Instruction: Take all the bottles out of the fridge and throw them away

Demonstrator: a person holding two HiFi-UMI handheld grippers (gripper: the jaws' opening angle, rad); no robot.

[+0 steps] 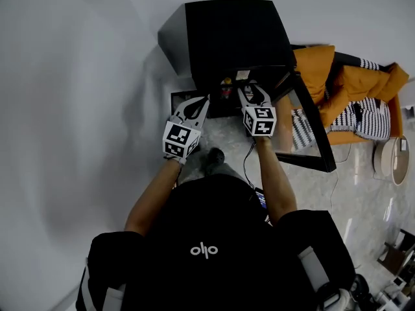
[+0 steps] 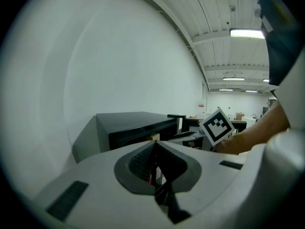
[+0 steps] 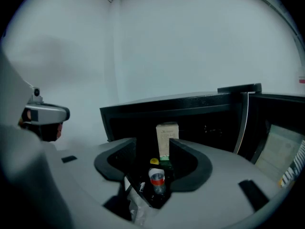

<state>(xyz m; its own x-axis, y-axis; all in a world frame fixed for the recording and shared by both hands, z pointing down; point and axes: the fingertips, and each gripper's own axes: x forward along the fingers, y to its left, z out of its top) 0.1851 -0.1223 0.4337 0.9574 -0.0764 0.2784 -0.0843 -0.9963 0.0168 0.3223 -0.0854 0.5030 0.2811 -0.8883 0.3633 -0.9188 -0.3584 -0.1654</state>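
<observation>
The black mini fridge (image 1: 227,41) stands on the floor against the white wall, and its glass door (image 1: 310,125) is swung open to the right. Inside the dark fridge, the right gripper view shows a clear bottle (image 3: 157,181) with a white cap and a red band, a yellow cap (image 3: 154,161) behind it, and a pale carton (image 3: 167,140) at the back. My right gripper (image 3: 153,146) is open at the fridge mouth, with these seen through the gap and nothing touching its pads. My left gripper (image 1: 205,100) is shut and empty, just left of the opening.
Orange and striped cloth (image 1: 353,92) lies right of the door. A round white device (image 1: 392,161) sits on the floor further right. A thin cable (image 1: 246,164) runs across the speckled floor in front of the fridge. A person's shoe (image 1: 214,155) is below the grippers.
</observation>
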